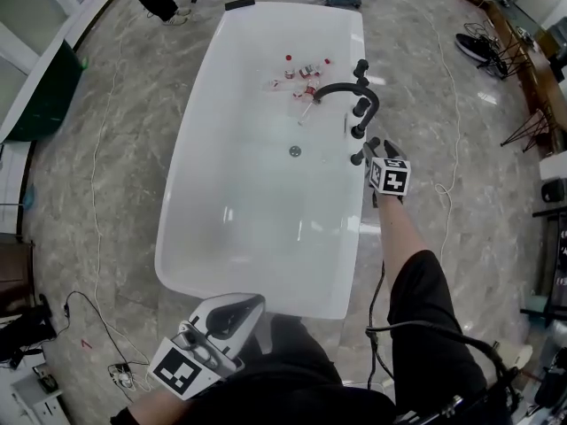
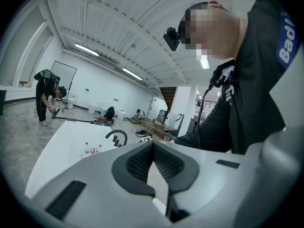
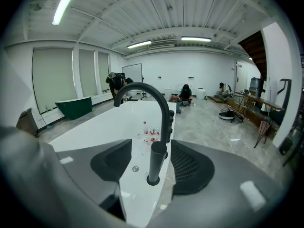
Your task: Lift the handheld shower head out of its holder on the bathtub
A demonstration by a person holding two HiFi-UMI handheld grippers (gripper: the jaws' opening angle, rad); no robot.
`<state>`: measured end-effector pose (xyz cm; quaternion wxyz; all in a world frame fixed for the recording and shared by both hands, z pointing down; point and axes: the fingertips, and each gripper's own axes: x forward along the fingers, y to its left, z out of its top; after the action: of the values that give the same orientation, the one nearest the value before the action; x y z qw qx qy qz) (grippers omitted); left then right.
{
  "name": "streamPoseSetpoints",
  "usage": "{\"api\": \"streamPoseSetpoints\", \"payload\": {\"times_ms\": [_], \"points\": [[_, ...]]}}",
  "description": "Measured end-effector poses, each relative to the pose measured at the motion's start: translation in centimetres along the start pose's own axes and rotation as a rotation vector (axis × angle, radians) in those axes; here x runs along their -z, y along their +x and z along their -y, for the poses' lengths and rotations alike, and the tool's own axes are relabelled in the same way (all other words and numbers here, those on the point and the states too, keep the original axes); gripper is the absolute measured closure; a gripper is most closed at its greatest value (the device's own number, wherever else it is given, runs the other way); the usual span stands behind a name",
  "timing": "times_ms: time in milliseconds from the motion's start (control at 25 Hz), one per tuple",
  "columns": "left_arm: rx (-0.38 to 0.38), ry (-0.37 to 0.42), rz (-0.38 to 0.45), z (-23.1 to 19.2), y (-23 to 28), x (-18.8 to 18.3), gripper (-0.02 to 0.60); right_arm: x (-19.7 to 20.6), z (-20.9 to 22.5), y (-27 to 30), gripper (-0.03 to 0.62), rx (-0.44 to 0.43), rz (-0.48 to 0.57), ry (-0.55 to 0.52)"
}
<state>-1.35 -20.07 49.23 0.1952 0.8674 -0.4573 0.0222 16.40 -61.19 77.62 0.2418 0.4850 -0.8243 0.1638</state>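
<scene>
The handheld shower head [image 3: 157,161] is standing upright in its ring holder [image 3: 152,180] on the bathtub's [image 1: 232,230] right rim, just below the middle of the right gripper view. The right gripper [image 3: 151,156] is straddling it with its tongs wide: one dark pad is sitting to each side of the black handle, and a gap is showing on both sides, so nothing is being squeezed. In the head view this gripper [image 1: 373,150] is hovering at the rim right of centre, beside the row of black knobs. Just behind the handle the curved black faucet spout [image 3: 142,86] is arching out over the white basin. Small red-capped bottles [image 1: 302,73] are lying in the tub's upper part, above the drain [image 1: 295,150]. At the lower left of the head view, the left gripper [image 1: 232,315] is being held near the person's body, well apart from the fittings; its tongs [image 2: 153,151] are meeting at the tips, holding nothing.
</scene>
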Motion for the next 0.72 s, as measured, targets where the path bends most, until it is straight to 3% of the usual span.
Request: {"api": "streamPoseSetpoints", "payload": {"times_ms": [280,520,720], "points": [[-0.028,-0.011,-0.017,-1.7,0.1,1.7,0.581,2.1,0.7,4.0,0.372,0.027,-0.061,-0.038],[-0.039,-0.022,-0.044,-1.9,-0.2,2.9,0.581,2.8,1.6,5.0,0.454,0.047,-0.086,-0.018],[-0.05,-0.01,-0.048,-2.1,-1.0,3.0,0.581,2.7,0.9,4.4,0.459,0.044,-0.084,-0.013]]}}
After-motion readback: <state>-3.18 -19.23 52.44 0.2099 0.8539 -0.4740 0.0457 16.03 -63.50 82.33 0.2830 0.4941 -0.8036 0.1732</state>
